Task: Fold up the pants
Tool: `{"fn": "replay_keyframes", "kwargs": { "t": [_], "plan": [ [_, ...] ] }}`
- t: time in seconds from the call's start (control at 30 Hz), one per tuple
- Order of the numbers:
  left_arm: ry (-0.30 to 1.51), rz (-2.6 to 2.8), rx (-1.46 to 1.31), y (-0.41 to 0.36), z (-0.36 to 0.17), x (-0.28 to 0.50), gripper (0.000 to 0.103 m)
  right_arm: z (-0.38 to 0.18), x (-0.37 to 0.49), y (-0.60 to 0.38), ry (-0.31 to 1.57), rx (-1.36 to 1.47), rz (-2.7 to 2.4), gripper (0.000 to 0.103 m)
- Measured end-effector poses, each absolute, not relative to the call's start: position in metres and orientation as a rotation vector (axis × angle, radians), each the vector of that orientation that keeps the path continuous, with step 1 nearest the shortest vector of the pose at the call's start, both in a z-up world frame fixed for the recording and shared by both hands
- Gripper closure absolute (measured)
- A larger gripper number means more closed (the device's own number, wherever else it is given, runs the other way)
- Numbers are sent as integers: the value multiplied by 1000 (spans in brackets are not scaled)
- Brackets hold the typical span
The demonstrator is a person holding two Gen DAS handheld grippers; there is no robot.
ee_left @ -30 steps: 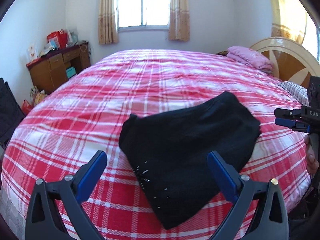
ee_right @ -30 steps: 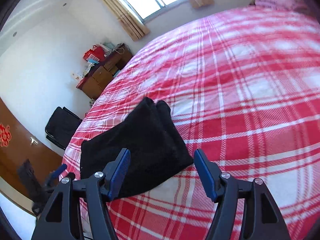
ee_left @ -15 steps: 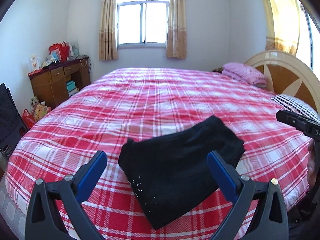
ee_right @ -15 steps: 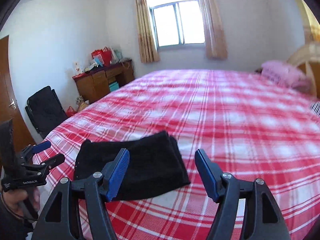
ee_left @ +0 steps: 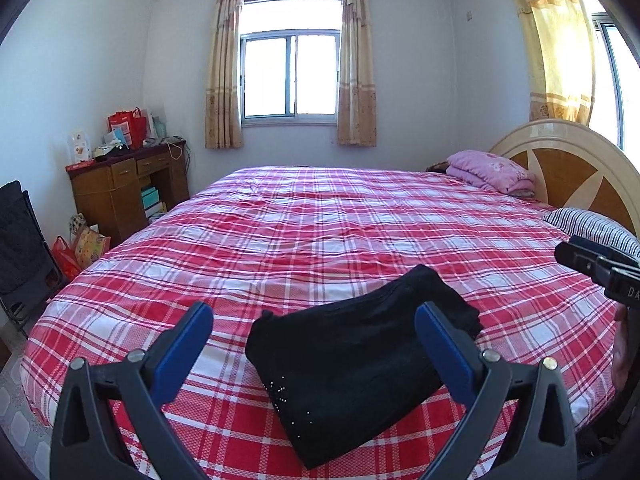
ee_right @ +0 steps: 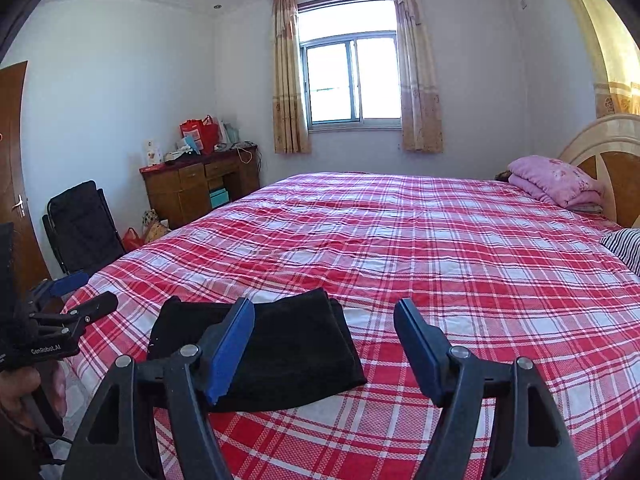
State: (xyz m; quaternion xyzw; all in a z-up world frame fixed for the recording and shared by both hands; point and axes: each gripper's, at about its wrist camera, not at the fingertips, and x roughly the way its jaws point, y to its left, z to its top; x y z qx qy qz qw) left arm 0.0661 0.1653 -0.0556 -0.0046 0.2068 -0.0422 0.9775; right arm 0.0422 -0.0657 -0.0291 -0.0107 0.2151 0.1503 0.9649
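Note:
The black pants [ee_left: 352, 364] lie folded into a compact rectangle near the front edge of the bed; they also show in the right wrist view [ee_right: 280, 344]. My left gripper [ee_left: 314, 324] is open and empty, held back from the bed with the pants between its blue pads. My right gripper [ee_right: 324, 316] is open and empty, just right of the folded pants. Each gripper shows at the edge of the other's view: the right one [ee_left: 596, 268], the left one [ee_right: 68, 320].
The red plaid bed [ee_left: 340, 220] fills the room's middle. A pink folded blanket [ee_left: 492, 172] and a striped pillow [ee_left: 592, 228] lie by the wooden headboard [ee_left: 568, 168]. A wooden desk [ee_left: 124, 184] and a black chair [ee_right: 80, 228] stand at the left wall.
Both grippers have pulled back and tilted up from the bed, so the pants sit lower and smaller in view. The pants have stayed folded in place.

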Motion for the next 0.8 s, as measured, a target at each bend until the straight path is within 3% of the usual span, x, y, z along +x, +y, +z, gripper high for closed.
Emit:
{"fn": "replay_keyframes", "kwargs": {
  "t": [0.8],
  "plan": [
    [414,-72,-8,168,-56,64,0,-31,36,-61,434,-32,316,29]
  ]
}}
